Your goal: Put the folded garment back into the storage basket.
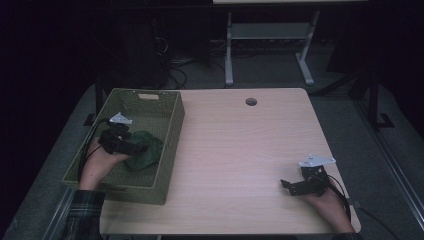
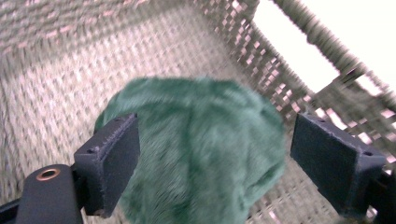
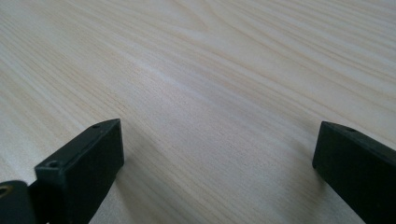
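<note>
Cloth (image 2: 196, 149) lay in the basket (image 1: 170, 125) between my left gripper's (image 2: 212, 163) spread jaws, unpinched; right gripper (image 1: 290, 187) well apart, spread too.

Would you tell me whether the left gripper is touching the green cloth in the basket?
Cannot tell. In the left gripper view the left gripper stands open around the green cloth; one jaw overlaps it, so no plain gap shows.

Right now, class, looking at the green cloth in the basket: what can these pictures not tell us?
- Underside of the green cloth: hidden by its own bulk in the left gripper view, which is blurred.
- Cloth's left part in the high view: covered by the left gripper.
- Basket floor beneath the hand: hidden.
- Right gripper: whether it touches the table is too small to tell.
</note>
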Tool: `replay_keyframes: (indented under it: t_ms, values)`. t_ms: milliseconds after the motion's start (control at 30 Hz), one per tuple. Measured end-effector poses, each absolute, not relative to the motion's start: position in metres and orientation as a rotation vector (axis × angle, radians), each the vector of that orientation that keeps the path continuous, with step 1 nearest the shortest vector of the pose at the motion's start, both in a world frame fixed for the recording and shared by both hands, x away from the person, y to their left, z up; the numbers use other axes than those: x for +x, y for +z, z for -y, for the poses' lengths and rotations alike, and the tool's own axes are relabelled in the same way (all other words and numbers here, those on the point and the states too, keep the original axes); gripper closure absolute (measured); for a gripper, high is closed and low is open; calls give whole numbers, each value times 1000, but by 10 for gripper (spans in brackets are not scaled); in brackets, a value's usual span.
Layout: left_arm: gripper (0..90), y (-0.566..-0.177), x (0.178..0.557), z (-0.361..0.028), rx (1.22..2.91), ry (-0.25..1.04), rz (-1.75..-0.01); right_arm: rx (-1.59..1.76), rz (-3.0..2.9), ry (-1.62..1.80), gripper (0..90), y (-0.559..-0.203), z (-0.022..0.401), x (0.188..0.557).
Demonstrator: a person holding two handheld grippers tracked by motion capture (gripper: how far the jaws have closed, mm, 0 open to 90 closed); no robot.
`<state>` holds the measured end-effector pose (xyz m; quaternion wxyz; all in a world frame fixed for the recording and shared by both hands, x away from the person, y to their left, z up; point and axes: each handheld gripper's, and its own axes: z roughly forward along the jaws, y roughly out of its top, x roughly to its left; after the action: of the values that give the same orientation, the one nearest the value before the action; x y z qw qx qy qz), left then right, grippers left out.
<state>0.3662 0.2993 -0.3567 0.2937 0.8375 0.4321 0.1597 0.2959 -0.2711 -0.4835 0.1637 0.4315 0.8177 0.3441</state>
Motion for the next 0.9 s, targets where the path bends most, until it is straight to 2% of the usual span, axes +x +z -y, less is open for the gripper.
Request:
replay_keyframes:
  t_ms: [433, 900]
  values:
    - [143, -330, 361, -254, 2177, 403, -982, 1230, -2331, 981, 16, -484, 271, 296]
    - [143, -327, 354, -192, 2124, 352, -862, 1230, -2331, 981, 16, -483, 271, 296]
